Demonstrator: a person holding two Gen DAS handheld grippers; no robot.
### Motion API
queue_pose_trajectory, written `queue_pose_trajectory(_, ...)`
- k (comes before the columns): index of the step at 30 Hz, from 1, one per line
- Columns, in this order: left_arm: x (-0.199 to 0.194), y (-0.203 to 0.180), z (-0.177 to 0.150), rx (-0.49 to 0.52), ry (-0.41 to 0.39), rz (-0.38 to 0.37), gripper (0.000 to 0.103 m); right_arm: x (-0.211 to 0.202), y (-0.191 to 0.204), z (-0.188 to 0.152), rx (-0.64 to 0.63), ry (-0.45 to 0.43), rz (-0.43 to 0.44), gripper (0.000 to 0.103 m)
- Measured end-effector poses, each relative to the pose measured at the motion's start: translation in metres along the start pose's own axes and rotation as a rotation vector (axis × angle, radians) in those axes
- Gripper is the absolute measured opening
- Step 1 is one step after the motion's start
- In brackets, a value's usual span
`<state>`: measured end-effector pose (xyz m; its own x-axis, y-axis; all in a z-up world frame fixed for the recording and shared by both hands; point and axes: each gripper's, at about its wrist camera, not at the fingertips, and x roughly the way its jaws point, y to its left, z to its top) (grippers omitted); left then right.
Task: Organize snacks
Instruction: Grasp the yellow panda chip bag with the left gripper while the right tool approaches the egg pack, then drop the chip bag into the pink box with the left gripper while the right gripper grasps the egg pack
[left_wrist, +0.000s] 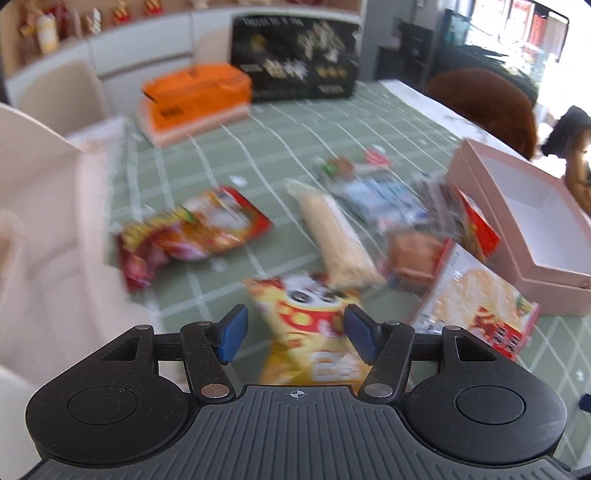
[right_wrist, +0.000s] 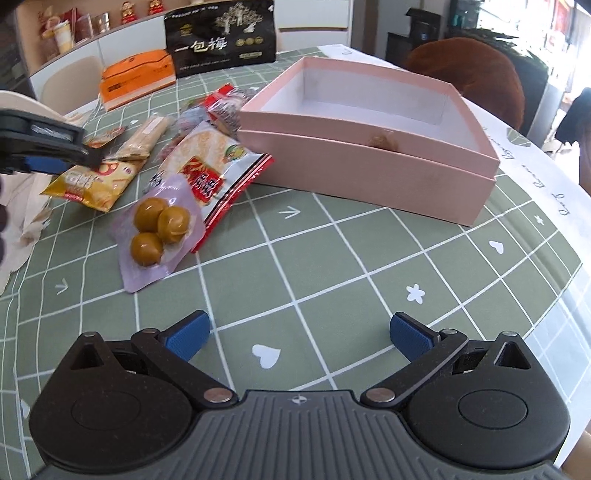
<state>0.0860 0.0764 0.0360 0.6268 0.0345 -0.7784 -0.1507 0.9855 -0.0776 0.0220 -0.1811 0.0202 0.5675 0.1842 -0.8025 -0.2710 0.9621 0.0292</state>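
My left gripper (left_wrist: 293, 334) is open, its blue pads either side of a yellow snack bag (left_wrist: 310, 332) lying on the green checked cloth; the view is blurred. It also shows in the right wrist view (right_wrist: 48, 162) over the same yellow bag (right_wrist: 92, 181). Beyond lie a red bag (left_wrist: 192, 232), a beige wrapped bar (left_wrist: 336, 240) and a red-and-white bag (left_wrist: 476, 306). My right gripper (right_wrist: 297, 338) is open and empty above bare cloth. A pouch of three brown eggs (right_wrist: 155, 229) lies ahead left. The open pink box (right_wrist: 369, 122) stands ahead.
An orange box (right_wrist: 136, 77) and a large black bag (right_wrist: 221, 33) stand at the table's far side. A brown chair back (right_wrist: 469, 70) is behind the pink box. White cloth (left_wrist: 44, 221) hangs at the left. More small snacks (left_wrist: 369, 184) lie mid-table.
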Motion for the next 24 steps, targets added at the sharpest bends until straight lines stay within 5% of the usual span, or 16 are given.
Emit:
queue_pose_trajectory(4,0.012,-0.009,-0.007,0.079,0.003,-0.041,0.070,-0.012,0.010,0.007,-0.005,-0.042,0.007,0.103)
queue_pose_trajectory(6,0.011,-0.013,-0.009,0.115,0.005,-0.042,0.063,-0.018,0.021,0.015,-0.030,-0.070,0.033,0.103)
queue_pose_trajectory(14,-0.032,0.011,-0.049,0.017,0.034,-0.148,0.050,0.002,0.058,0.044,-0.072,-0.105,0.097,0.103)
queue_pose_trajectory(20,-0.055,0.008,-0.067,-0.002,0.067,-0.230,0.048,0.015,0.047,0.033,-0.155,-0.042,0.030,0.099)
queue_pose_trajectory(24,-0.066,0.002,-0.073,-0.018,0.063,-0.206,0.048,0.007,0.023,0.015,-0.150,-0.065,-0.158,0.099)
